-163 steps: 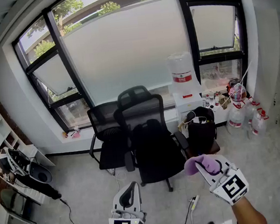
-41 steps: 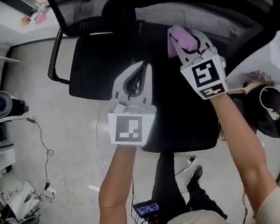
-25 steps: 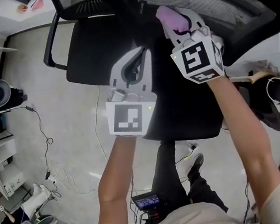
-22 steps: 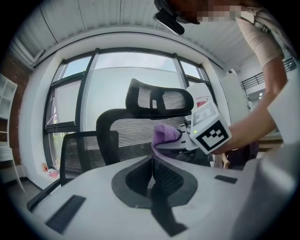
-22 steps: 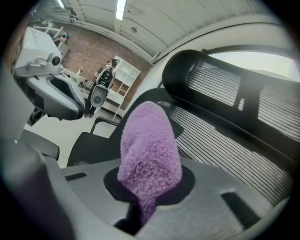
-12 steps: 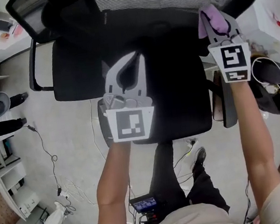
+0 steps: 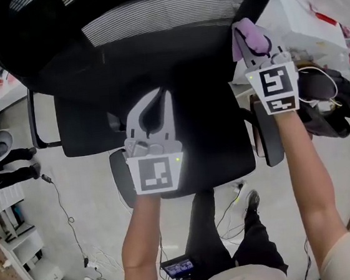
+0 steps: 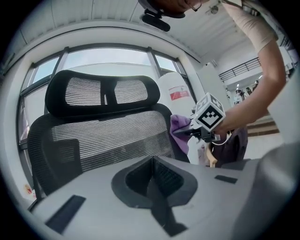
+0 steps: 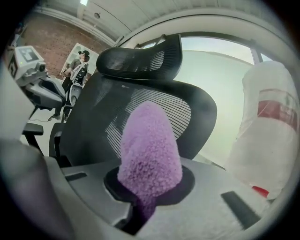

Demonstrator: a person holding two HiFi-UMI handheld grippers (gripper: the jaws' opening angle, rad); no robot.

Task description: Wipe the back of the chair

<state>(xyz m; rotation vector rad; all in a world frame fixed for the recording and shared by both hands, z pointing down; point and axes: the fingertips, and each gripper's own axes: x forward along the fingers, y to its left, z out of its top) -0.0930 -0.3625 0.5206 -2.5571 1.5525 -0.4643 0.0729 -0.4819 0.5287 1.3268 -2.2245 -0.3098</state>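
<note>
The right gripper (image 7: 252, 38) has travelled from the middle of the chair back (image 7: 166, 11) to its right edge. Its fingers are clamped on a purple cloth (image 7: 240, 38) held against that edge. The left gripper (image 7: 161, 100) hovers above the seat (image 7: 215, 131), fingers closed together and empty.
</note>
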